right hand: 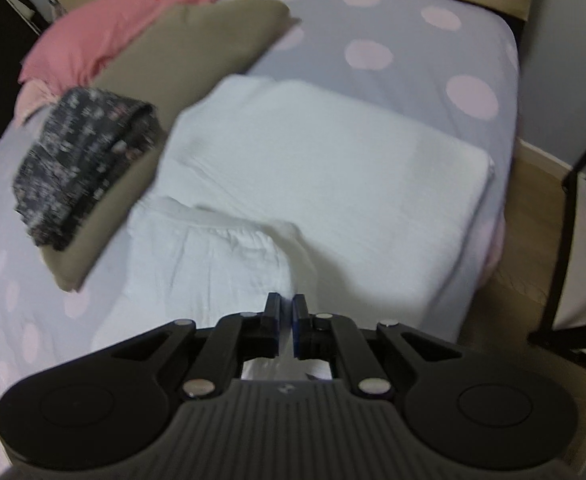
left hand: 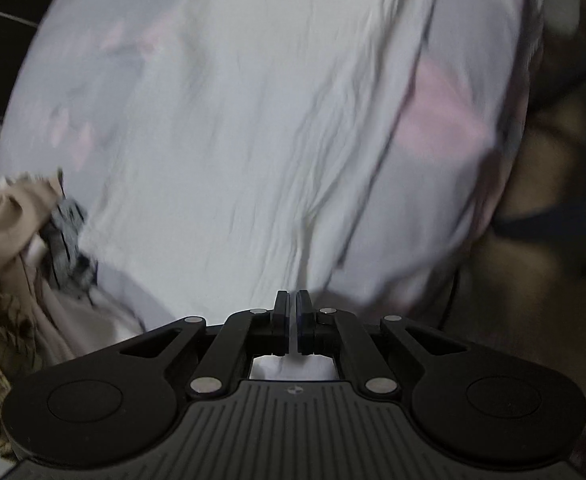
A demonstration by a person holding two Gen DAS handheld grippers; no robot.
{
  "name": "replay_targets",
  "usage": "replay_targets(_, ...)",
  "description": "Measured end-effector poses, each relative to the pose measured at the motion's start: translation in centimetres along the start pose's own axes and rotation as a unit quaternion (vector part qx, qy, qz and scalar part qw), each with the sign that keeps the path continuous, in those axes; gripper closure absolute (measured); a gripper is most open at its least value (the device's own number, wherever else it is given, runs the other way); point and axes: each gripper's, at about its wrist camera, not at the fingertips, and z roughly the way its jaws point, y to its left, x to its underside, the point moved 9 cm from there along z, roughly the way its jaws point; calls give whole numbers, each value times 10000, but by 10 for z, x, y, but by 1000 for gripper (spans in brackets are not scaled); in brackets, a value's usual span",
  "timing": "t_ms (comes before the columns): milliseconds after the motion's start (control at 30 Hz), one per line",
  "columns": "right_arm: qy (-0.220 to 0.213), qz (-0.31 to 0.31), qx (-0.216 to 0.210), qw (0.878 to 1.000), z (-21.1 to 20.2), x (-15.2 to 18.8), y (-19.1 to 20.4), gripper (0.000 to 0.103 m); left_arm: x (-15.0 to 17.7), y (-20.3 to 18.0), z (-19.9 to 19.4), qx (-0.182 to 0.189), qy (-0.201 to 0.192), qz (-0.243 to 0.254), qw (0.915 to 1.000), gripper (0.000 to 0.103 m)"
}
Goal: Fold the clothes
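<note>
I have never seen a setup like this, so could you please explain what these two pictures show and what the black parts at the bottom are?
There is no robot: a person holds a two-finger tool in each hand, each with a wide-angle camera looking along its fingers. The black shape at the bottom is that tool. In the left view the left gripper is shut on a white garment, which fills the blurred picture. The right view shows the right gripper, also pinching white cloth, above a bed with a dotted sheet. On it lie a white pillow, an olive pillow, a folded dark patterned garment and pink fabric.
</note>
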Motion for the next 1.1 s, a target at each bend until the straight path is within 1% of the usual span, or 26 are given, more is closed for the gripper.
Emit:
replay_targets(33,17,30,49,10000,1,1,-3,91,7,2,4,8,150,-41,9999,100)
replay_targets(100,-46,103,157,9998,-1,-1,-9,89,17,10,6,71,262,-304,9992,98)
replay_targets(133,-165,126,227,9995,-5,-3,-12,75,20,17,5,105,232,-510,9984,93)
replay_targets(167,-292,156,264,9991,-9,-5,-14,65,22,25,2,136,160,-749,9970,89)
replay_targets(200,-372,202,246,9988,-12,-7,-15,58,24,33,0,168,87,-987,9949,87)
replay_targets(300,-469,350,100,9982,-15,-10,-17,58,29,56,-10,244,-164,-1669,9855,83)
replay_targets(367,-427,404,19,9983,-13,-10,-14,58,29,71,-19,355,-393,-2125,9757,77)
replay_targets(400,-451,396,27,9982,-13,-10,-13,58,28,78,-23,434,-536,-2360,9693,74)
replay_targets(433,-506,381,25,9980,-14,-11,-11,58,26,86,-27,523,-694,-2596,9618,70)
replay_targets(467,-574,356,29,9977,-16,-12,-10,58,24,93,-30,611,-852,-2829,9534,64)
replay_targets(500,-645,321,32,9974,-19,-13,-8,57,22,101,-34,698,-1008,-3060,9441,60)
replay_targets(533,-714,284,30,9970,-21,-14,-6,57,22,107,-34,762,-1068,-3292,9351,55)
replay_targets(600,-800,243,-29,9965,-23,-16,-2,57,22,119,-26,861,-1057,-3755,9167,55)
replay_targets(667,-795,262,-188,9963,-24,-15,3,55,23,126,-14,972,-928,-4129,9008,55)
replay_targets(700,-743,305,-303,9963,-23,-14,7,54,23,129,-7,1028,-848,-4302,8928,55)
replay_targets(767,-600,377,-552,9960,-20,-12,16,54,24,135,6,1141,-687,-4644,8756,55)
replay_targets(900,-358,89,-895,9953,-20,-2,50,54,25,147,31,1359,-390,-5282,8373,55)
replay_targets(1000,-399,-353,-1095,9926,-31,6,81,53,26,148,45,1521,-294,-5538,8181,55)
replay_targets(1067,-328,-543,-1339,9890,-38,18,103,51,26,148,54,1628,-232,-5692,8056,55)
replay_targets(1100,-248,-637,-1485,9865,-40,27,115,51,25,147,55,1651,-243,-5726,8027,55)
